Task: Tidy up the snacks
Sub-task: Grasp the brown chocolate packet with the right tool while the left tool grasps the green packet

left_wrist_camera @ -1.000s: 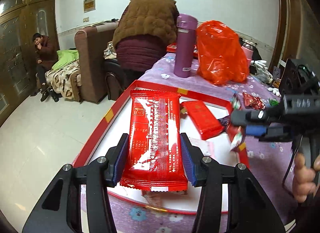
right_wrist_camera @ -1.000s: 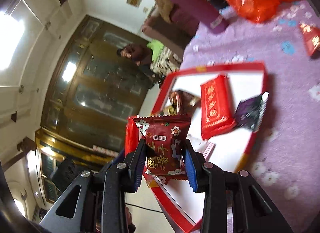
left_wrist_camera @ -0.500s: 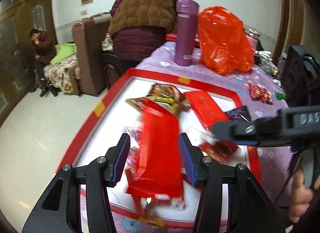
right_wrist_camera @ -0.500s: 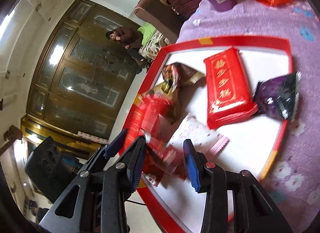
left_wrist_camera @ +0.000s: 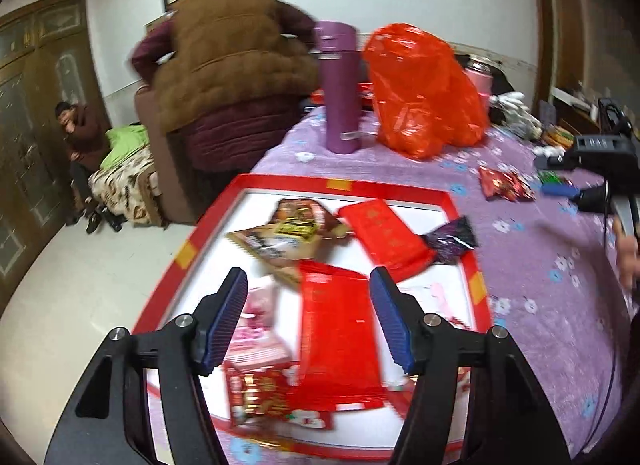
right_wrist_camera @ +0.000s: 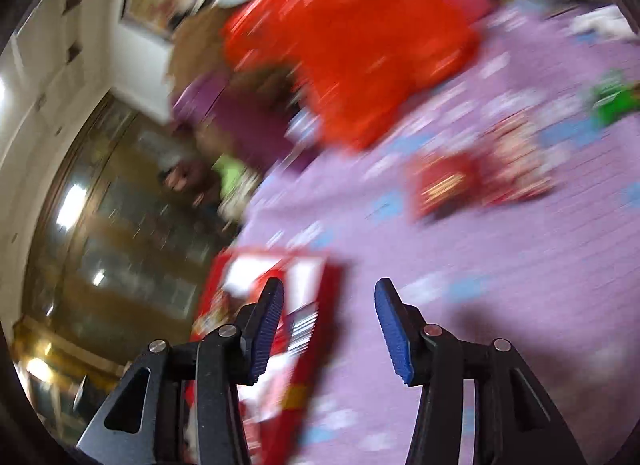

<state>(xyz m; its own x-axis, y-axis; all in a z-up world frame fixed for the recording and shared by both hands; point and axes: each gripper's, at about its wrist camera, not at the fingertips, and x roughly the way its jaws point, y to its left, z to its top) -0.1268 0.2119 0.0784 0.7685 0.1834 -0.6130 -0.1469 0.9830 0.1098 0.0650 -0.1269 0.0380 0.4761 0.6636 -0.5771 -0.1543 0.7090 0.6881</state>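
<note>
A red-rimmed white tray (left_wrist_camera: pixel 452 201) lies on the purple cloth and holds several snack packs. My left gripper (left_wrist_camera: pixel 308 317) is open and empty above the tray's near end, over a long red pack (left_wrist_camera: pixel 340 345) that lies flat in it. Beside it lie a pink pack (left_wrist_camera: pixel 256 341), a small red pack (left_wrist_camera: pixel 260 397), a brown pack (left_wrist_camera: pixel 288 233), another red pack (left_wrist_camera: pixel 384 237) and a purple pack (left_wrist_camera: pixel 452 241). My right gripper (right_wrist_camera: pixel 330 329) is open and empty over the cloth beside the tray (right_wrist_camera: pixel 316 349); that view is blurred. Loose red packs (right_wrist_camera: pixel 480 177) lie ahead of it.
A purple flask (left_wrist_camera: pixel 340 89) and an orange plastic bag (left_wrist_camera: pixel 420 93) stand at the table's far end. A person in a brown vest (left_wrist_camera: pixel 228 57) bends there. Loose red snacks (left_wrist_camera: pixel 504 183) and a green one (right_wrist_camera: pixel 612 101) lie on the cloth at right.
Both grippers have opened: the long red pack and the small dark red pack dropped into the tray. The right gripper has swung away to the right over the cloth.
</note>
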